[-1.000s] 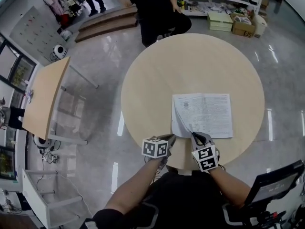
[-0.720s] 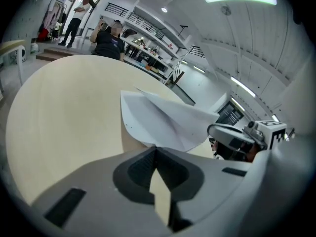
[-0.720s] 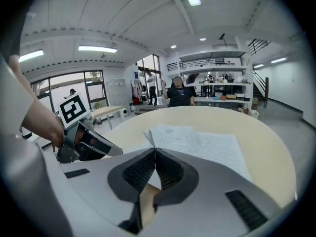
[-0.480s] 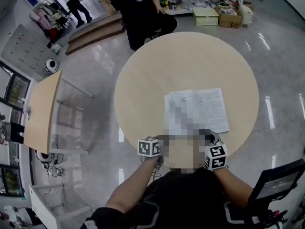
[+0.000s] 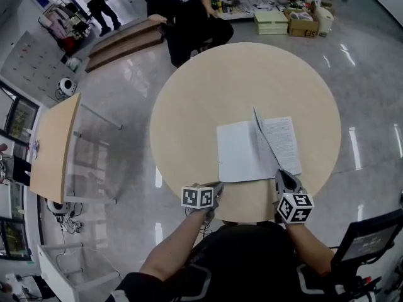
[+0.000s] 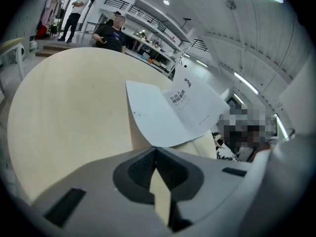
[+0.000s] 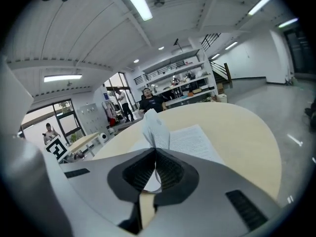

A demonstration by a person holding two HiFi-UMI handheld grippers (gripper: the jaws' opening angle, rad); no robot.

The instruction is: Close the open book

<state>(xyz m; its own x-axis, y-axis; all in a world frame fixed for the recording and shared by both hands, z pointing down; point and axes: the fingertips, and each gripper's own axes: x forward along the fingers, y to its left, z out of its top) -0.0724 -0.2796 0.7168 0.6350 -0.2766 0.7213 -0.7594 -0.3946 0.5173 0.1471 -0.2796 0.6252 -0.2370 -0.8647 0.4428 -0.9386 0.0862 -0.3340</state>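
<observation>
**Head view.** A round pale wooden table [image 5: 252, 80] bears the open white-paged paperback book [image 5: 238, 153]. The book lies on the near right part of the top, close to the edge where I stand. Its left half lies flat and shows a plain white face. The printed right-hand page [image 5: 286, 137] also lies flat. Between the two, one lifted leaf [image 5: 266, 142] stands steeply on edge, running from the book's far edge towards me.

My right gripper [image 5: 281, 176] is at the book's near right corner, its marker cube nearest my body. My left gripper [image 5: 218, 189] is at the table's near rim, just beside the book's near left corner. I cannot tell whether it touches the paper. A seated person in dark clothing [image 5: 182, 11] is beyond the far side of the table. A second, rectangular wooden table [image 5: 53, 143] stands well apart on the left.

**Right gripper view.** The jaws of my right gripper [image 7: 156, 154] are pressed together on the lower corner of the lifted leaf [image 7: 155, 125]. The paper passes between the pads and rises above them, with the printed page flat on its right.

**Left gripper view.** The jaws of my left gripper [image 6: 155, 152] meet at their tips with nothing between them. The book [image 6: 165, 115] lies just ahead of them, with one sheet raised at an angle.
</observation>
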